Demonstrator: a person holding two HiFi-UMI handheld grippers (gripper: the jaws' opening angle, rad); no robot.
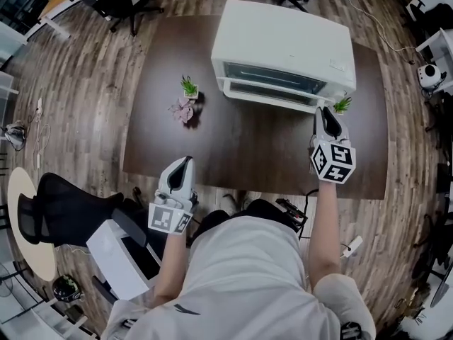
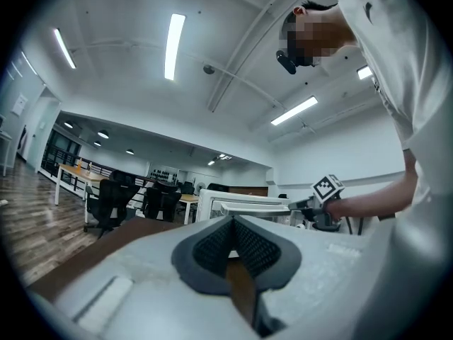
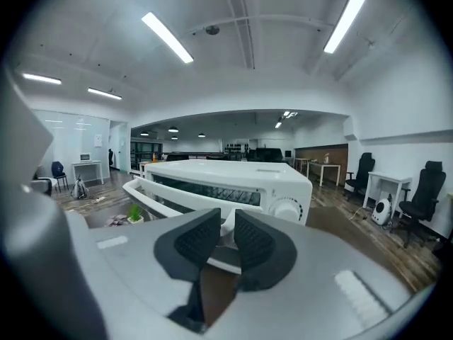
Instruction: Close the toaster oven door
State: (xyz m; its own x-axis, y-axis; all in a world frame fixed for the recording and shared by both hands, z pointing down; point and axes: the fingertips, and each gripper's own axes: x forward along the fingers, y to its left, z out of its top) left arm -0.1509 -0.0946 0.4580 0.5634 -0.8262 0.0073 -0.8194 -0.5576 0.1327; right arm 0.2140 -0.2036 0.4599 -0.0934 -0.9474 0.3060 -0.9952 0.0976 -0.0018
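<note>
A white toaster oven (image 1: 283, 41) is set on the far half of a dark brown table (image 1: 212, 151), with its front turned toward the person. Its door (image 1: 272, 93) is seen let down from the top and not shut, and the door handle (image 3: 152, 202), a white bar, is carried along the door's near edge. A round knob (image 3: 287, 210) is seen on the oven's front, to the right of the door.

The right gripper (image 1: 324, 112) is held at the right end of the handle. In the right gripper view its jaws are drawn in to a narrow gap, and the white end of the bar is caught between the dark ribbed pads (image 3: 195, 239).

The left gripper (image 1: 185, 163) is held well apart from the oven, above the table's near edge and to the left of the person's body. In the left gripper view its jaws are brought fully together, with nothing between them.

A small potted plant (image 1: 189, 87) and a pink flower cluster (image 1: 182, 110) are placed on the table to the left of the oven. A second small plant (image 1: 342, 105) is found just beside the right gripper's tip, at the oven's right front corner. A black office chair (image 1: 64, 211) is seen on the wooden floor at the left
</note>
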